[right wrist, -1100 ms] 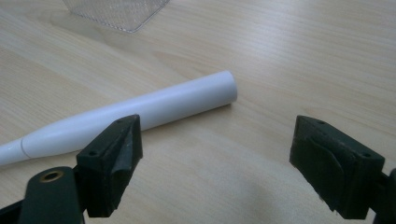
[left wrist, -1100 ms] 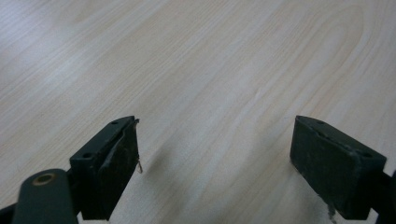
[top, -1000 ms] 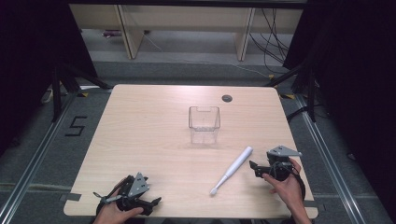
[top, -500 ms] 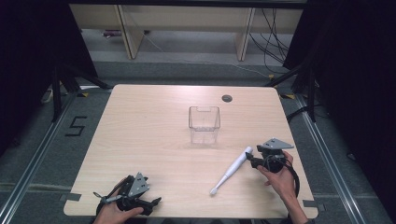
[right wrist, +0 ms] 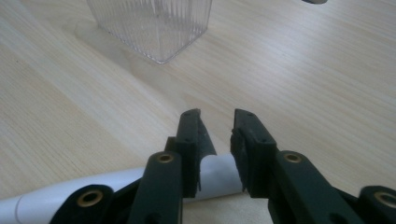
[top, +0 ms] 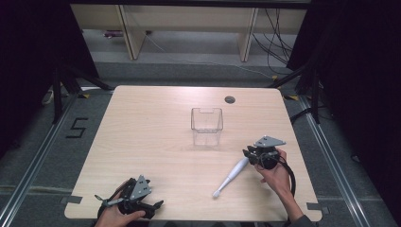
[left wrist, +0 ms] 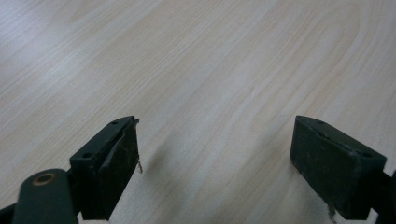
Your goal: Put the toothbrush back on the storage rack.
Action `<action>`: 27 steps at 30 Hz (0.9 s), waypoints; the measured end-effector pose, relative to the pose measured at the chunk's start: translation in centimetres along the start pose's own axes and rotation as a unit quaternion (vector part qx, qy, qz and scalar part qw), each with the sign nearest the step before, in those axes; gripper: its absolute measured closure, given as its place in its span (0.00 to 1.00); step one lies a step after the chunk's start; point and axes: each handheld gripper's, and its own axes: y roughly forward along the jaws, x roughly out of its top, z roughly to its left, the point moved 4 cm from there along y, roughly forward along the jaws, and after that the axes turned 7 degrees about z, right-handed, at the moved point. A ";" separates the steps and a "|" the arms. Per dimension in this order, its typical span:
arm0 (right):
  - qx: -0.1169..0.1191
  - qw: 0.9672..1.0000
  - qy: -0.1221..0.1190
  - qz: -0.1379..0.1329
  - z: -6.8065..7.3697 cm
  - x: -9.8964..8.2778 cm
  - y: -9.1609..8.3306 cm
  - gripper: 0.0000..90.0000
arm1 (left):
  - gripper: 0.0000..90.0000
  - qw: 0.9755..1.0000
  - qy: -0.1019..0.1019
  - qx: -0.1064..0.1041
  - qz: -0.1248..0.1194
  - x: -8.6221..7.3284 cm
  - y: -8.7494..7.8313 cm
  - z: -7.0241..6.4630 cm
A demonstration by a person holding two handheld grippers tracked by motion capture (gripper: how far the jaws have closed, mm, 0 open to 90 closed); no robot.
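Right hand-held gripper (right wrist: pixel 215 154) near desk's (top: pixel 142 137) right edge, my jaws clamped on white toothbrush handle (top: pixel 230 176) | left hand-held gripper (left wrist: pixel 215 154) wide open, nothing held, front-left corner.

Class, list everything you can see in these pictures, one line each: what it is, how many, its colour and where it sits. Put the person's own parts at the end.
Table: one, light wood, centre of the high view.
Box: one, clear ribbed plastic, upright near the table's middle, nothing inside.
Wand: one, white, lying slantwise on the table near its right front.
Hole: one, dark, round, in the tabletop near the far edge.
Shelving: light wood, beyond the table.
Cables: several, dark, on the floor behind.
Left hand-held gripper: one, black, open, at the near left edge.
Right hand-held gripper: one, black, jaws on either side of the wand's upper end.
Hands: two, at the near edge.
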 end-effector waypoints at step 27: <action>0.021 0.998 -0.001 0.052 -0.3 -0.4 1.9 0.95 | 0.17 1.000 -0.001 -0.006 -0.003 0.1 -0.1 -0.2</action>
